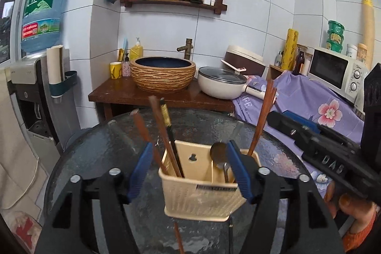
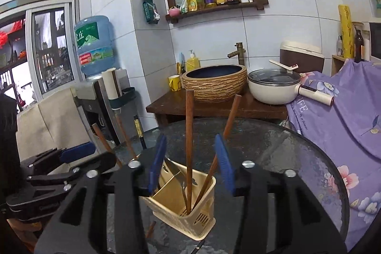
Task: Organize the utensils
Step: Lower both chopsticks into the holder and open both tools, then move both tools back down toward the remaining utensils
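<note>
Your right tool (image 2: 189, 164) wide open, astride upright brown chopstick (image 2: 189, 135) | chopstick stands in cream holder (image 2: 188, 213) on counter (image 2: 297, 158) | left tool (image 1: 188, 170) open around holder

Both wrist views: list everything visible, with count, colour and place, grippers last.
utensil holder: one, cream plastic, on the glass table, between the left gripper's fingers
chopsticks: several, brown wood plus one black, standing in the holder
spoon: one, metal, in the holder's middle compartment
glass table: one, round, dark
basin: one, brown woven-look, on the wooden counter
pot: one, cream, glass lid, beside the basin
microwave: one, white, far right
water jug: one, blue, on the dispenser
left gripper: black, blue pads, open
right gripper: black, blue pads, open
</note>
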### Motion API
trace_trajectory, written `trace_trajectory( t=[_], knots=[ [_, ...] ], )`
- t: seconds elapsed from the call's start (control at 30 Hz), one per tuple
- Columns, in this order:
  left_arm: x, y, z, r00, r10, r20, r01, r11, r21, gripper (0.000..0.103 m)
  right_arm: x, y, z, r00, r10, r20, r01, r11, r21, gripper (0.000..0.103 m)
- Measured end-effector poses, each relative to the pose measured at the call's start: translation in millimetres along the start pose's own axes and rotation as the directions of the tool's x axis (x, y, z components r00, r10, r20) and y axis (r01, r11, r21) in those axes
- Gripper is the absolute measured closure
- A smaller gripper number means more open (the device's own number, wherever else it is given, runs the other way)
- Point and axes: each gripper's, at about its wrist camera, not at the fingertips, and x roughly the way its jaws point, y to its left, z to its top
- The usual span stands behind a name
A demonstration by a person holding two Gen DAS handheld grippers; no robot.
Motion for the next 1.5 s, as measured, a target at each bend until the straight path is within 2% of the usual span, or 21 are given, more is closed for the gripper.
trace_trajectory(
  t=[0.07, 0.17, 0.27, 0.37, 0.57, 0.7, 0.77, 0.9, 1.23, 1.47, 1.5],
  knots=[
    [-5.2, 2.0, -10.4, 1.0, 0.01, -0.007, -0.01, 1.0, 0.005, 0.024, -7.1, -0.4, -7.0, 1.0, -0.003, -0.007, 0.003, 1.0, 0.011, 0.057],
    [-9.2, 7.9, -32.7, 0.998, 0.038, -0.047, -0.038, 0.999, 0.008, 0.019, -14.9, 2.5, -21.9, 0.999, -0.006, -0.043, 0.007, 1.0, 0.012, 0.056],
    [-9.3, 16.7, -61.5, 0.991, 0.066, -0.113, -0.067, 0.998, -0.002, 0.018, -20.7, 10.2, -41.5, 0.996, -0.026, -0.086, 0.023, 0.999, -0.032, 0.051],
    [-6.9, 23.6, -88.8, 0.98, 0.082, -0.182, -0.087, 0.996, -0.017, 0.019, -22.0, 17.8, -66.9, 0.987, -0.081, -0.141, 0.069, 0.994, -0.087, 0.051],
    [-2.1, 27.7, -136.1, 0.945, 0.081, -0.316, -0.089, 0.996, -0.011, 0.027, -10.0, 21.2, -124.0, 0.944, -0.116, -0.308, 0.085, 0.99, -0.112, 0.051],
    [-1.0, 23.1, -157.4, 0.929, 0.089, -0.358, -0.092, 0.996, 0.008, 0.034, -3.7, 13.6, -153.9, 0.913, -0.134, -0.385, 0.112, 0.991, -0.078, 0.051],
    [2.9, 20.1, -167.3, 0.919, 0.098, -0.383, -0.096, 0.995, 0.025, 0.037, -2.9, 8.9, -164.6, 0.904, -0.128, -0.408, 0.115, 0.992, -0.057, 0.051],
    [10.9, 18.6, -175.7, 0.908, 0.085, -0.41, -0.085, 0.996, 0.018, 0.038, -5.5, 3.9, -178.2, 0.894, -0.127, -0.431, 0.122, 0.992, -0.038, 0.051],
    [22.1, 8.0, -179.9, 0.903, 0.091, -0.421, -0.086, 0.996, 0.033, 0.046, -6.3, 4.3, -183.9, 0.885, -0.131, -0.446, 0.13, 0.991, -0.033, 0.051],
    [24.9, 8.0, -178.0, 0.906, 0.098, -0.413, -0.092, 0.995, 0.034, 0.068, 0.8, 5.3, -184.2, 0.875, -0.14, -0.463, 0.139, 0.99, -0.038, 0.051],
    [24.7, 8.6, -177.8, 0.906, 0.097, -0.413, -0.092, 0.995, 0.032, 0.068, 2.7, 4.8, -184.1, 0.872, -0.145, -0.467, 0.145, 0.989, -0.037, 0.051]
  ],
)
